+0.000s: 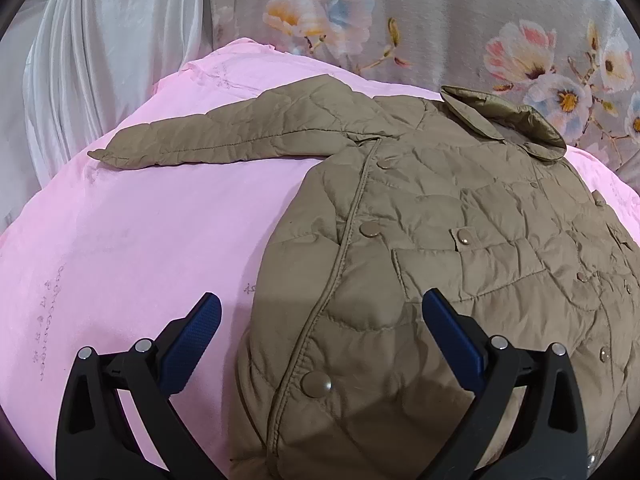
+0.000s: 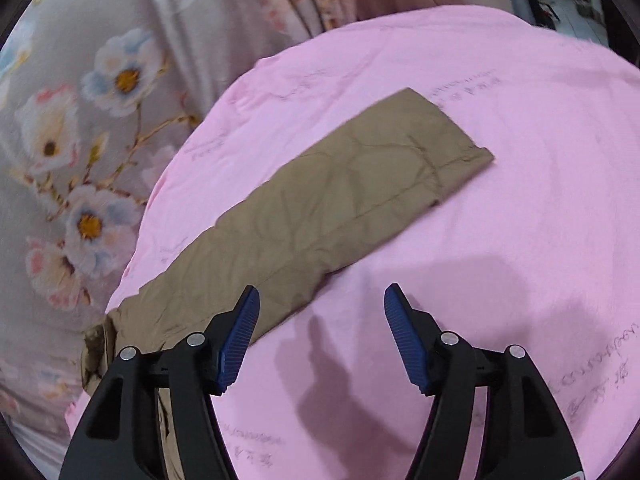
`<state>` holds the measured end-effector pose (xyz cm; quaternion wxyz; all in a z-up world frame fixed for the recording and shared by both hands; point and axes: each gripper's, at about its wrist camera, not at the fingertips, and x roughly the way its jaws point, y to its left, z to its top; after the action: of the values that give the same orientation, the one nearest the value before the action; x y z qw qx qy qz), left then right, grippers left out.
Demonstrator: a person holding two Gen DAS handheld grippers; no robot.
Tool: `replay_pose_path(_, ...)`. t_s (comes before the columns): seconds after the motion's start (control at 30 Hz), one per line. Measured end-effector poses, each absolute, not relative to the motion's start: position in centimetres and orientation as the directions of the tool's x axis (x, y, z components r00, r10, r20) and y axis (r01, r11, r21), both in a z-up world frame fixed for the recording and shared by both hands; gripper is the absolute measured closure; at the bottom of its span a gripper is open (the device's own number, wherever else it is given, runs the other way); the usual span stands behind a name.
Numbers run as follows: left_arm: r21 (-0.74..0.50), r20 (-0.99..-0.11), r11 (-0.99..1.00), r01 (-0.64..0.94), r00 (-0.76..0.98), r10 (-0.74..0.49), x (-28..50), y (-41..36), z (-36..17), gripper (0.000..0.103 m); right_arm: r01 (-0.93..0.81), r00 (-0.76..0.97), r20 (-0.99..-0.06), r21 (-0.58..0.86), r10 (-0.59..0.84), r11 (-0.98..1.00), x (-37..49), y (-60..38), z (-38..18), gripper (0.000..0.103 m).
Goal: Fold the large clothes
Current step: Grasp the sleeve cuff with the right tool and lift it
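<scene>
On the pink bed cover [image 1: 120,216] the tan quilted jacket [image 1: 460,248] lies flat, collar toward the far edge, each sleeve [image 2: 320,208] stretched outward. The left gripper [image 1: 322,314] hangs wide open over the jacket's front; the right gripper [image 2: 322,308], open too, grips nothing beside its sleeve

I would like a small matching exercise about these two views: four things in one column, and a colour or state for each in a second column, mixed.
Things:
1. jacket
2. sheet
3. left tongs
4. floral fabric

Colour or state:
A. pink, spread under the garment
B. grey with pale flowers
C. tan, quilted, lying with a sleeve stretched out
D. open, holding nothing

Pairs: 1-C, 2-A, 3-D, 4-B
</scene>
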<state>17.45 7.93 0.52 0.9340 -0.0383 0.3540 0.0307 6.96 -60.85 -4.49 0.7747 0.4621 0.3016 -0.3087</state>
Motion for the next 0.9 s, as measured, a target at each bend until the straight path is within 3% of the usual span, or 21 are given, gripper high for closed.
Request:
replay_pose_path(0.27, -0.036, -0.666, 0.996, -0.083, 0.745, 0.037, 17.5, 7.7, 0.5, 0.005, 0.730, 0.678, -0.702, 0.611, -0.218, 0.306, 8.5, -64.8, -6.1, 0.041)
replay_pose_path(0.3, -0.036, -0.667, 0.996, -0.082, 0.744, 0.037, 17.5, 7.7, 0.5, 0.005, 0.729, 0.680, -0.699, 0.611, -0.221, 0.310, 9.1, -64.9, -6.0, 0.058)
replay_pose_path(0.33, -0.036, -0.669, 0.996, -0.081, 0.742, 0.036, 17.6, 7.7, 0.5, 0.005, 0.719, 0.689, -0.692, 0.614, -0.215, 0.327, 10.0, -65.0, -5.7, 0.066)
replay_pose_path(0.37, -0.036, -0.670, 0.996, -0.081, 0.742, 0.036, 17.6, 7.7, 0.4, 0.005, 0.705, 0.700, -0.685, 0.617, -0.202, 0.351, 11.1, -64.9, -5.3, 0.082)
replay_pose_path(0.4, -0.036, -0.670, 0.996, -0.081, 0.741, 0.036, 17.7, 7.7, 0.4, 0.005, 0.697, 0.705, -0.680, 0.611, -0.203, 0.375, 12.1, -64.6, -4.6, 0.091)
replay_pose_path(0.47, -0.036, -0.672, 0.996, -0.081, 0.740, 0.036, 17.7, 7.7, 0.4, 0.005, 0.667, 0.727, -0.653, 0.596, -0.213, 0.448, 13.9, -63.5, -2.3, 0.096)
replay_pose_path(0.6, -0.037, -0.671, 0.996, -0.081, 0.740, 0.035, 17.7, 7.7, 0.4, 0.005, 0.533, 0.806, -0.559, 0.541, -0.196, 0.651, 17.9, -58.0, 4.9, 0.098)
replay_pose_path(0.73, -0.039, -0.670, 0.996, -0.082, 0.741, 0.035, 17.7, 7.7, 0.4, 0.005, 0.298, 0.884, -0.465, 0.488, -0.044, 0.820, 22.0, -48.4, 11.9, 0.098)
replay_pose_path(0.9, -0.038, -0.670, 0.996, -0.082, 0.742, 0.036, 17.7, 7.7, 0.4, 0.005, 0.036, 0.875, -0.448, 0.436, 0.182, 0.899, 26.1, -35.6, 14.7, 0.098)
